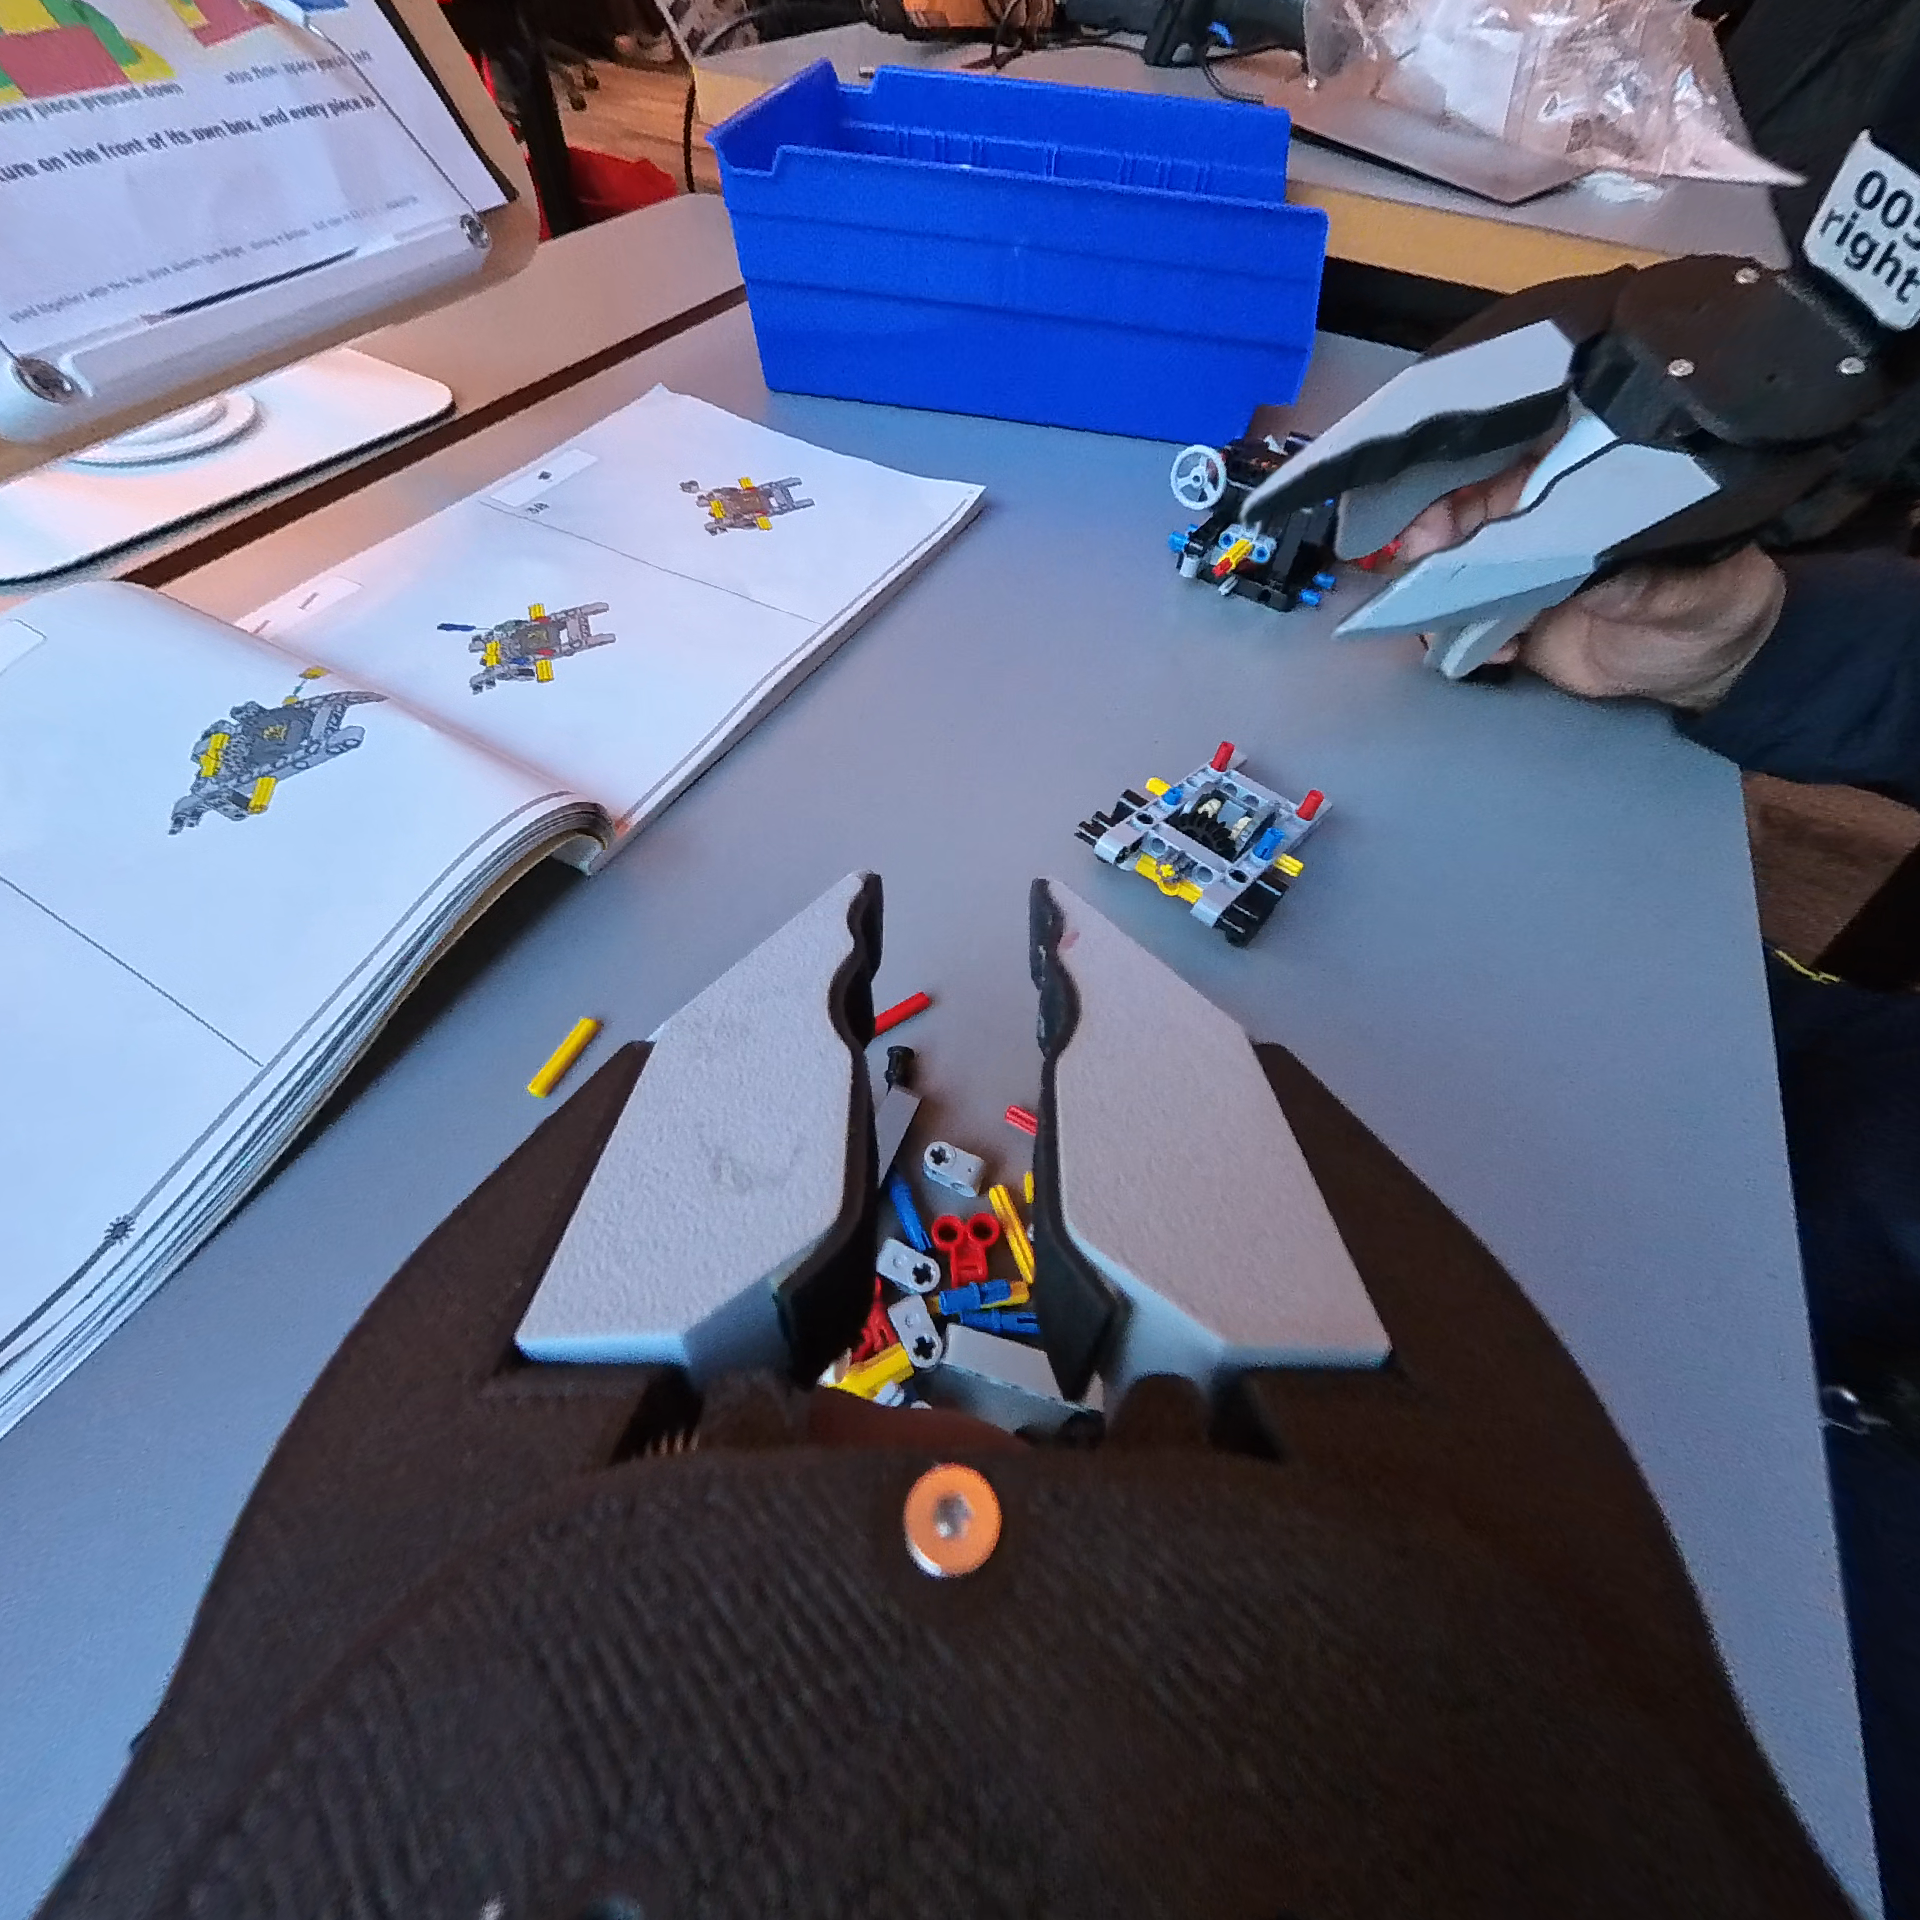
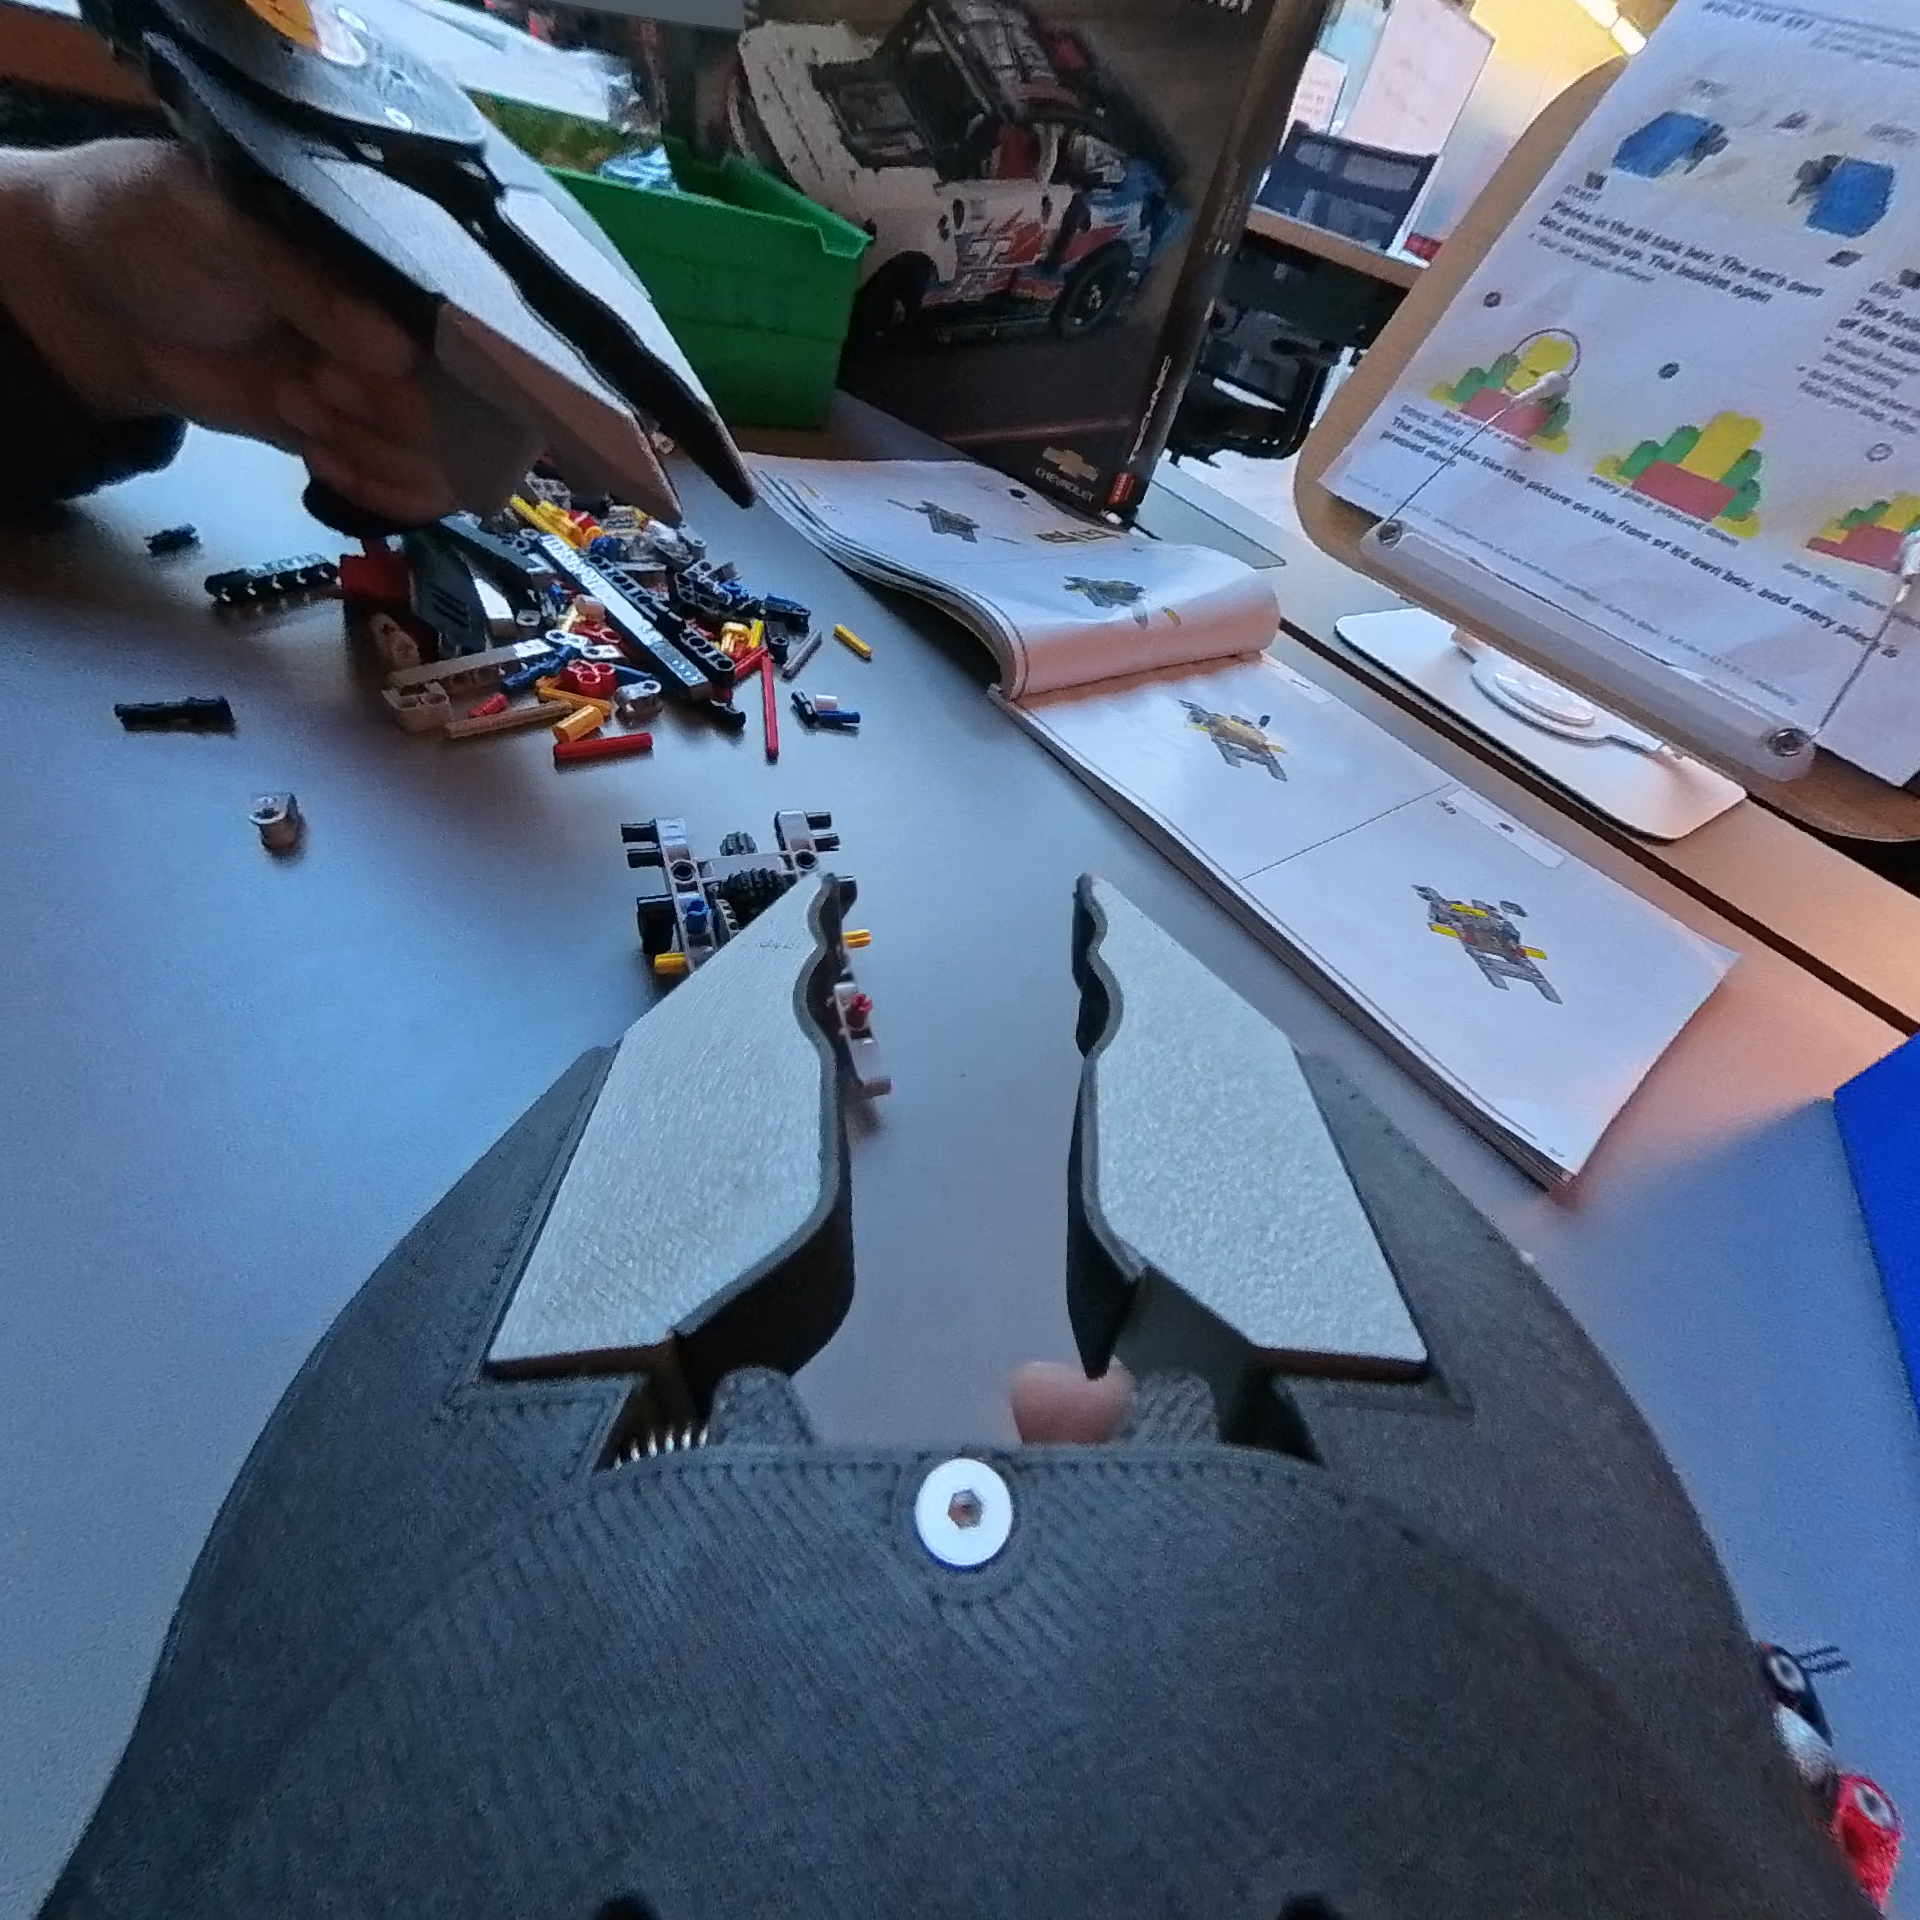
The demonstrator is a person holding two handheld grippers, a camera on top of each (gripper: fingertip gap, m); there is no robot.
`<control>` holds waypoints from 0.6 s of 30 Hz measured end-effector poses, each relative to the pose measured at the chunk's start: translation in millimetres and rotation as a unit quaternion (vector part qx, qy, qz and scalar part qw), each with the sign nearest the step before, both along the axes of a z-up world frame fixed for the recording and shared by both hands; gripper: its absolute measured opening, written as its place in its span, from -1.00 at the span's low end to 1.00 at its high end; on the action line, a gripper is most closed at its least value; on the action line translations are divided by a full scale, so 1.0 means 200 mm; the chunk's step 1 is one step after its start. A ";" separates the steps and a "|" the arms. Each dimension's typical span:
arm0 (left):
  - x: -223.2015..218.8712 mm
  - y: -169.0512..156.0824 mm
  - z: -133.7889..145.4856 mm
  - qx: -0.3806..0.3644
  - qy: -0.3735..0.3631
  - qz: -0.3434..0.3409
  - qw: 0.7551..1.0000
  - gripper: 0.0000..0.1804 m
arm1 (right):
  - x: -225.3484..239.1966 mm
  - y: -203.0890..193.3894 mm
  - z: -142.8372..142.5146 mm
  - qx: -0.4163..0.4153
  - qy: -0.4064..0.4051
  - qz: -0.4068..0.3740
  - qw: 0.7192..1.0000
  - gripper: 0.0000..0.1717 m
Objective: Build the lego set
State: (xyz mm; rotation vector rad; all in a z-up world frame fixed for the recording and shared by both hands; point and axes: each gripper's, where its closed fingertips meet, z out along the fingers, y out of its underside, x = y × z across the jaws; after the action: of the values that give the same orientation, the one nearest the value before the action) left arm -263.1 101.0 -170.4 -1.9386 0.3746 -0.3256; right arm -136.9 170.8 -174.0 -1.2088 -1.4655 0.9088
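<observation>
- Grey frame assembly (image 1: 1205,836): a flat rectangular toy-brick build with a black gear at its centre, red, yellow and blue pins and black ends. It lies flat on the desk, towards the right edge, apart from the loose parts.
- Black assembly (image 1: 1252,540): a darker build with a grey wheel-shaped piece on one side, standing near the blue bin (image 1: 1018,260).
- Loose parts pile (image 2: 582,634): beams, pins and axles in black, grey, red, yellow and blue, scattered on the desk.

A workshop or lab bench; grey table (image 1: 1039,675), blue parts bin (image 1: 1018,270), instruction stand (image 2: 1662,416), cabling behind.
</observation>
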 end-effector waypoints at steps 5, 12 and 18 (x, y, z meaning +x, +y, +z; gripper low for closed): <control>-0.02 0.00 0.01 0.009 0.012 0.004 1.000 -0.72 | 0.00 -0.04 -0.05 0.005 -0.032 0.014 0.999 -0.51; 0.01 -0.01 0.04 0.015 0.004 0.004 1.000 -0.72 | 0.04 -0.06 -0.05 0.004 -0.035 0.009 0.999 -0.50; 0.24 -0.07 0.04 0.057 0.098 -0.058 0.992 -0.73 | 0.05 -0.02 -0.03 0.026 -0.023 -0.016 0.999 -0.47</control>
State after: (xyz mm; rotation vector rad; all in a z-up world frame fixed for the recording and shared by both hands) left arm -214.1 87.7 -162.2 -1.8461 0.6229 -0.1836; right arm -127.2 166.0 -180.9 -1.2175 -1.4937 0.8215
